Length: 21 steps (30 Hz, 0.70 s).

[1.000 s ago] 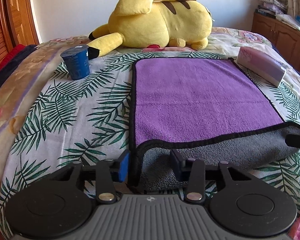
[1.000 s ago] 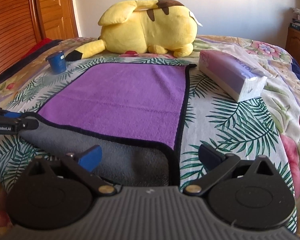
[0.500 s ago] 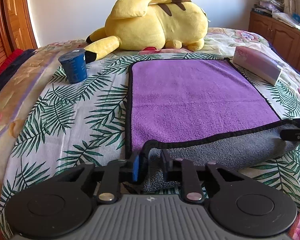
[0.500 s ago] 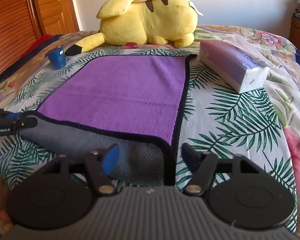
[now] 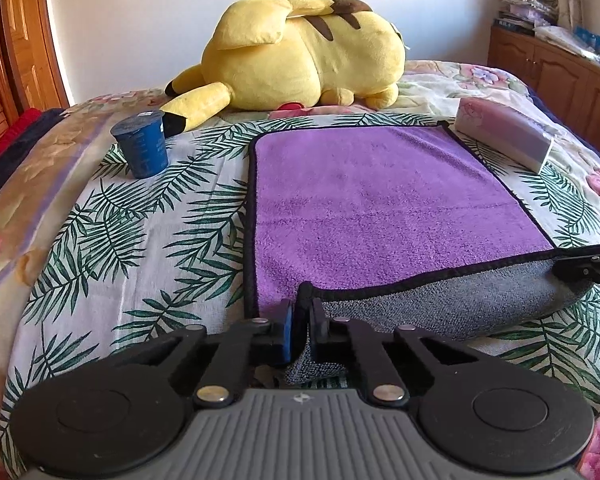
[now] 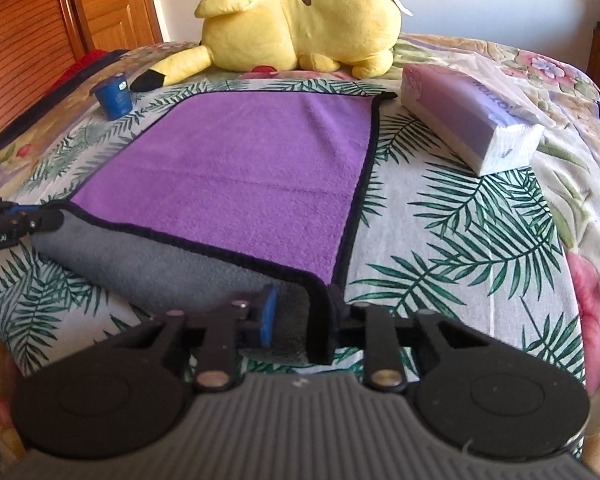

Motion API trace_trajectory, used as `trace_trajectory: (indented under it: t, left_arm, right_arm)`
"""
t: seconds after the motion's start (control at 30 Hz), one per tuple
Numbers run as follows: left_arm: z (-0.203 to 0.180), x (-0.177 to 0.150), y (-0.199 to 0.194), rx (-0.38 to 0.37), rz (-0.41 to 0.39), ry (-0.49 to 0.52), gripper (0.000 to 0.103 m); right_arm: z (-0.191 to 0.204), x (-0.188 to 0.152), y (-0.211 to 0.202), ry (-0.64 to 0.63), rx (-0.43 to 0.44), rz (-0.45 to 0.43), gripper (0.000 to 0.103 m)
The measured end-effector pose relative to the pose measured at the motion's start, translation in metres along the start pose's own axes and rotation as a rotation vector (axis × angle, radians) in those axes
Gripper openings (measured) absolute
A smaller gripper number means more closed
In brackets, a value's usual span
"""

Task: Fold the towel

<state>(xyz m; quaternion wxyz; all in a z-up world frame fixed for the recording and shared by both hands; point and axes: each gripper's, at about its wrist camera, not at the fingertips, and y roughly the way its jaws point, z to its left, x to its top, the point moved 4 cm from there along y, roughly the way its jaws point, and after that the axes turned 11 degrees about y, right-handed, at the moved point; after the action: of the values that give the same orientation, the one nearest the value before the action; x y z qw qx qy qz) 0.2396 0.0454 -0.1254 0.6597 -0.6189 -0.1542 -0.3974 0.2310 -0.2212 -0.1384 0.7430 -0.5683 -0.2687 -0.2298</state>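
Note:
A purple towel [image 5: 380,208] with black trim and a grey underside lies flat on the bed; it also shows in the right wrist view [image 6: 244,168]. Its near edge is rolled up, grey side showing. My left gripper [image 5: 300,320] is shut on the towel's near left corner. My right gripper [image 6: 300,320] has its jaws narrowed around the near right corner, with the grey fabric filling the gap between them. Each gripper's tip shows at the edge of the other's view.
A blue cup [image 5: 142,148] stands left of the towel. A tissue pack [image 6: 472,120] lies to its right. A big yellow plush toy [image 5: 300,60] lies behind it. Wooden cabinets [image 5: 560,80] stand at the far right, wooden doors at the left.
Both grippers closed in on the towel's near corners. The left went from open to pinched shut on the corner. The right narrowed from wide open onto the fabric.

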Motion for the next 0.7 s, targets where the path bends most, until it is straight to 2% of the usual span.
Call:
trace_trajectory:
  t: [0.17, 0.2, 0.23, 0.5, 0.7]
  left_arm:
    - [-0.001, 0.000, -0.001, -0.005, -0.003, 0.008, 0.007]
    - [-0.001, 0.000, -0.002, -0.004, -0.006, 0.012, 0.006]
    - [-0.002, 0.001, -0.002, -0.004, -0.010, 0.014, 0.006]
    - [0.001, 0.007, -0.011, -0.007, -0.047, 0.005, 0.006]
    - [0.000, 0.014, -0.023, -0.009, -0.094, 0.010, 0.006]
  right_arm:
    - [0.000, 0.000, 0.000, -0.012, 0.007, -0.001, 0.019]
    - [0.000, 0.000, 0.000, -0.011, 0.012, -0.002, 0.010]
    - [0.000, 0.000, -0.001, -0.008, 0.018, -0.001, 0.006]
    - [0.000, 0.002, -0.003, -0.003, 0.029, -0.016, 0.005]
    - [0.001, 0.007, -0.010, 0.008, 0.046, -0.069, 0.004]
